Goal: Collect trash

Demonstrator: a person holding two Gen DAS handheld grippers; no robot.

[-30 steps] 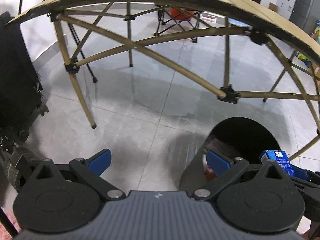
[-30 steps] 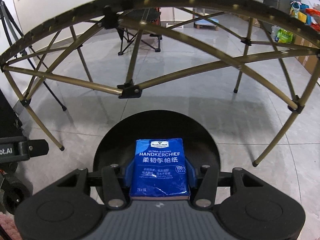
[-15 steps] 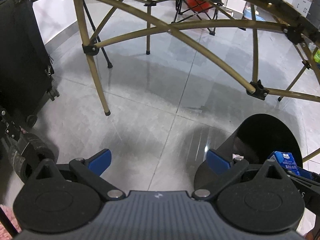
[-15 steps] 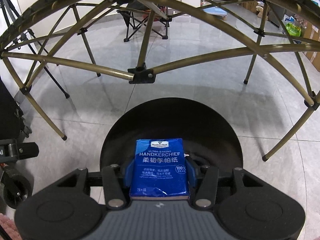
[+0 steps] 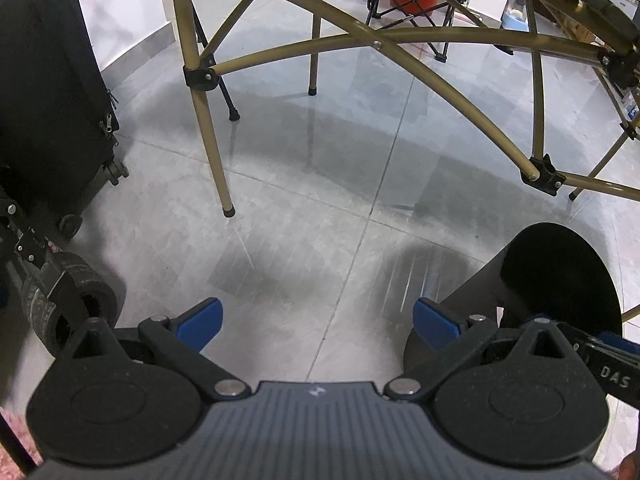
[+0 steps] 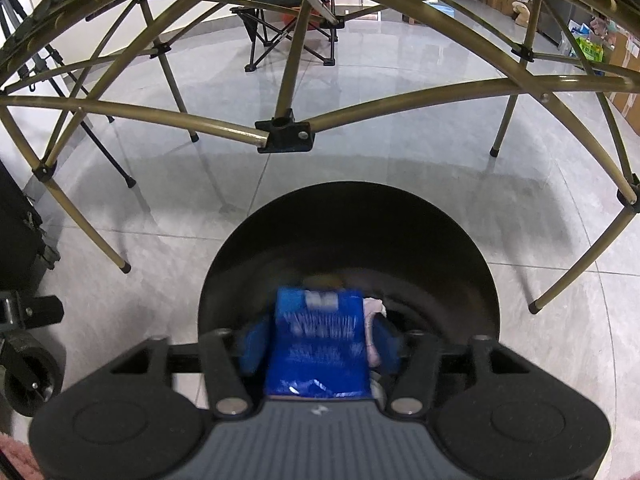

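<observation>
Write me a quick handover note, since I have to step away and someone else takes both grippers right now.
Right gripper: jaws opening over the black bin; the blue tissue pack is between them, blurred, apparently dropping.
Left gripper: open, empty, above bare floor beside the bin.
Done: pack brought over the bin's mouth; some trash already lies inside.
Left: confirm the pack lands inside, then look for more trash; none shows on the floor in view.
</observation>
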